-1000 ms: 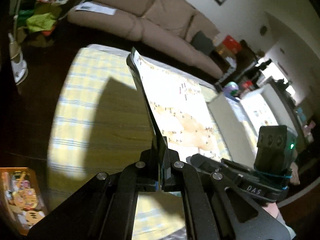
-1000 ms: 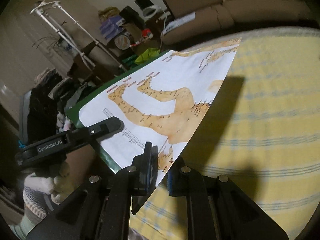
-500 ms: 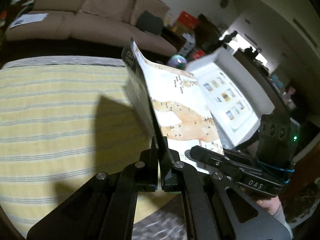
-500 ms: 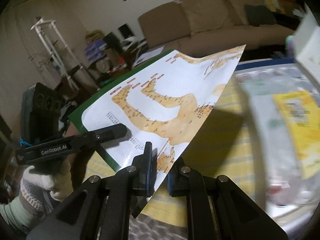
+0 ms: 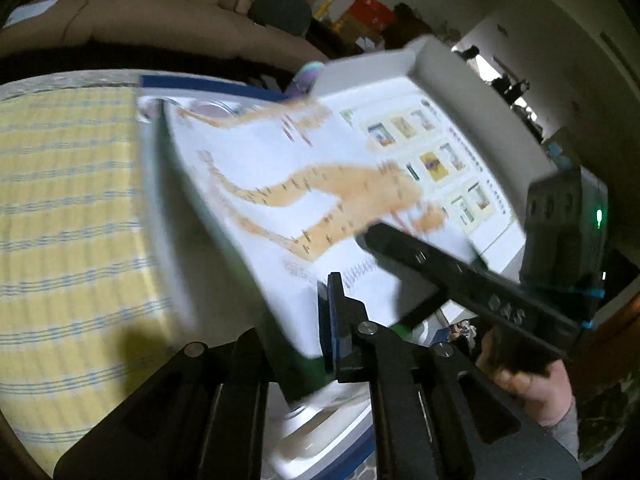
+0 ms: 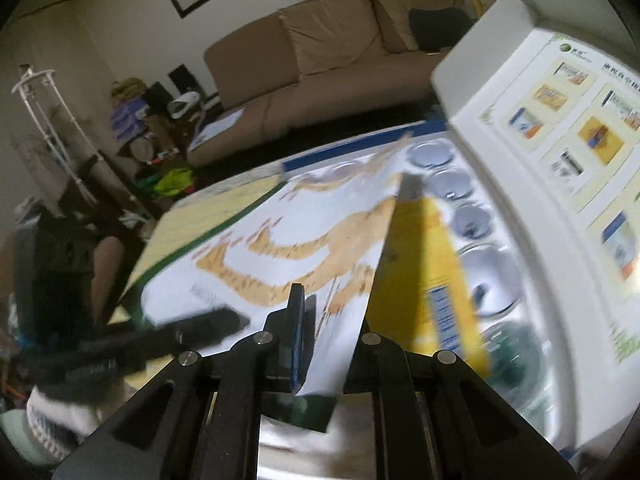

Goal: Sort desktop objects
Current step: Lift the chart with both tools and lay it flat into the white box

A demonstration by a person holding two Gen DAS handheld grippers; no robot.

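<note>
A white sheet with orange body-chart drawings and a green edge point(image 5: 280, 184) lies tilted between both grippers, over a silver blister tray. My left gripper point(image 5: 296, 336) is open, the sheet's corner loose between its fingers. My right gripper point(image 6: 324, 344) is open too, with the sheet's other corner point(image 6: 320, 272) between its fingers. The right gripper's body also shows in the left wrist view point(image 5: 480, 284). The left gripper shows blurred in the right wrist view point(image 6: 160, 340).
A silver blister tray with round pockets point(image 6: 464, 216) holds a yellow packet point(image 6: 428, 264). An open white lid with product pictures point(image 6: 560, 152) stands behind it. A yellow striped cloth point(image 5: 72, 220) covers the table. A tan sofa point(image 6: 340, 48) is behind.
Both grippers have opened and let go of the sheet. They carried it rightwards from over the yellow cloth to over the silver tray, and it now lies flatter.
</note>
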